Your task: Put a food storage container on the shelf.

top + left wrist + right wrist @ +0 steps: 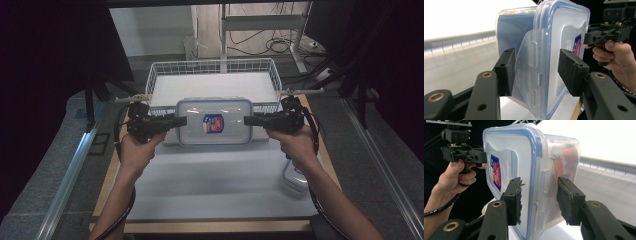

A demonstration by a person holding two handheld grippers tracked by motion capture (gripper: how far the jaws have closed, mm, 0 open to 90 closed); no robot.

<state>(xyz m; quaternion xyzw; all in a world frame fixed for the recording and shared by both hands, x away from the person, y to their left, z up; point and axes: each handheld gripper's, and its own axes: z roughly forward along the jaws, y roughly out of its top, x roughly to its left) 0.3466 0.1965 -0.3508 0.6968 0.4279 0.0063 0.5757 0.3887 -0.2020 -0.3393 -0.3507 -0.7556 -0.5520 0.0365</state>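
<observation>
The clear plastic container [214, 121] hung in the air between the two grippers, one at each short end, in front of the white wire basket [159, 71] and above the table [210, 180]. A box that wide would tip out of a single pinch, so a grip at both ends kept it level with its blue-rimmed lid [214, 102] facing up.

In the left gripper view the left gripper [535, 68] had its fingers [507, 71] spread about halfway, with the container's end and its hinged latch flap [532, 72] between them; one pad sat against the box wall, the other seemed to meet the lid face (a sliver of daylight there could not be ruled out). In the right gripper view the right gripper [539, 198] mirrored this, its fingers [567, 200] straddling the opposite end, one pad on the lid side and one on the body side, apparently pinching it.

Gripping across lid and base likely served to keep the lid shut while carrying. A second, smaller lidded container [295, 177] lay on the table below the right hand [295, 145], well apart from either set of fingers
</observation>
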